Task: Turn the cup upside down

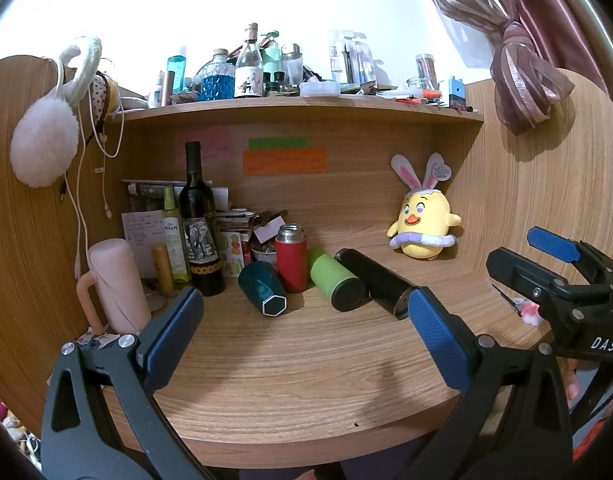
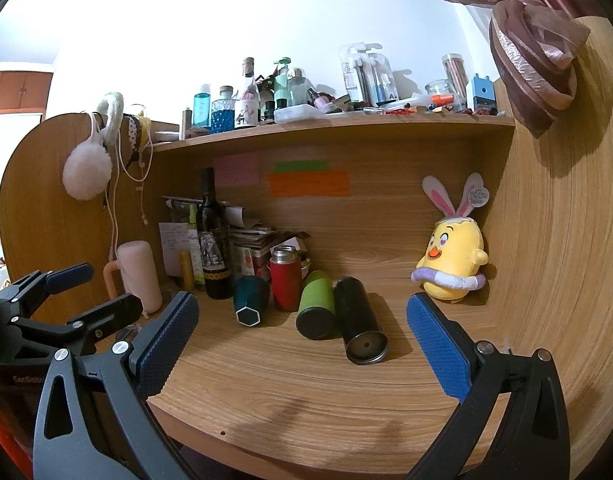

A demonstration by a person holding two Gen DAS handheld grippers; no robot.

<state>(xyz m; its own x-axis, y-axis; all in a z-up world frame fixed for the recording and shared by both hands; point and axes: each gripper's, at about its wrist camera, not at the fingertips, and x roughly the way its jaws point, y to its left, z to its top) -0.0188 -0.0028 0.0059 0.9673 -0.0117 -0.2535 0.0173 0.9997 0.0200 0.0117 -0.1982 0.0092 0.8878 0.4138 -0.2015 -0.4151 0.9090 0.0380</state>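
Three cups lie on their sides on the wooden desk (image 1: 290, 364): a dark teal cup (image 1: 262, 288) (image 2: 250, 300) with a hexagonal base, a green cup (image 1: 334, 280) (image 2: 315, 308) and a black cup (image 1: 374, 282) (image 2: 358, 320). A red flask (image 1: 291, 258) (image 2: 285, 278) stands upright behind them. My left gripper (image 1: 306, 332) is open and empty, over the desk's front, short of the cups. My right gripper (image 2: 306, 344) is open and empty, also in front of the cups. Each gripper shows in the other's view: the right one (image 1: 530, 260) and the left one (image 2: 102, 288).
A wine bottle (image 1: 198, 220), a pink mug (image 1: 114, 284) and small bottles crowd the back left corner. A yellow plush chick (image 1: 424, 224) sits at the back right. A cluttered shelf (image 1: 306, 104) runs overhead. Wooden side panels close in both sides.
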